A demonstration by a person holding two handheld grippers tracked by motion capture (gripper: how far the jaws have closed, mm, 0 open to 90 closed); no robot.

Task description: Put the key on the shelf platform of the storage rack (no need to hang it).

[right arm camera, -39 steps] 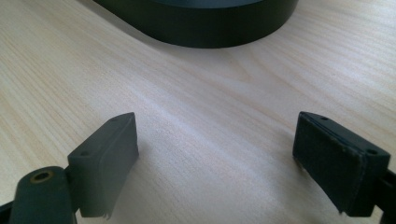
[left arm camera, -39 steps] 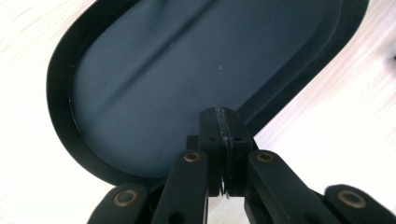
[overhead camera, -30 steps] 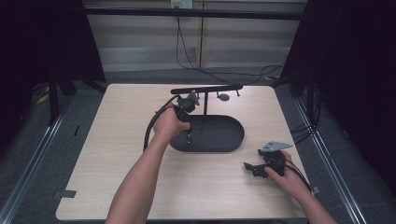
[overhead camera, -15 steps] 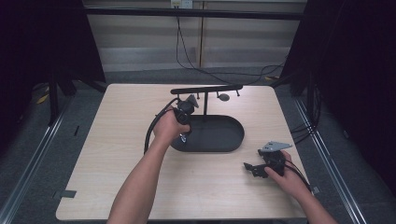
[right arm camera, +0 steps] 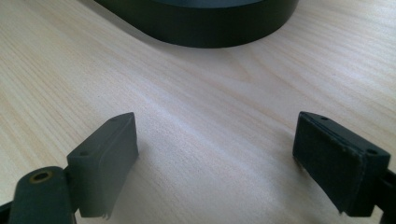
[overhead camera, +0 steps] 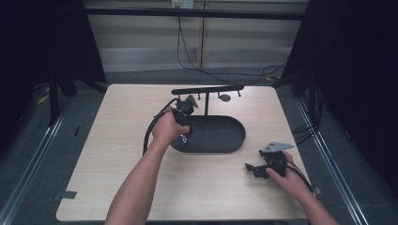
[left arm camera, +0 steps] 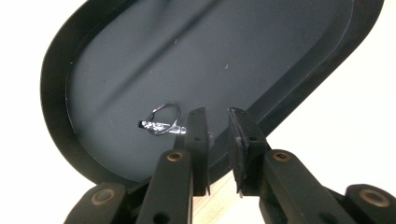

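— Where are we seeing the ring [left arm camera: 164, 119]?

— It is lying flat in the black tray [left arm camera: 261, 51], just left of our left gripper [left arm camera: 217, 123], outside the gap. Those jaws have just been opening a little, standing narrow with nothing between them.

— And our right gripper [right arm camera: 215, 140]?

— It is resting on the wooden table [right arm camera: 196, 88] near the tray, jaws spread wide, gripping nothing.

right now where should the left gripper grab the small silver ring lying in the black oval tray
Best on the round hoop of the small silver ring, coming straight down from above. It lies flat on the floor of the black oval tray, so no side approach gets under it. The left gripper, whose jaws have just been opening, sits beside it with nothing between them.
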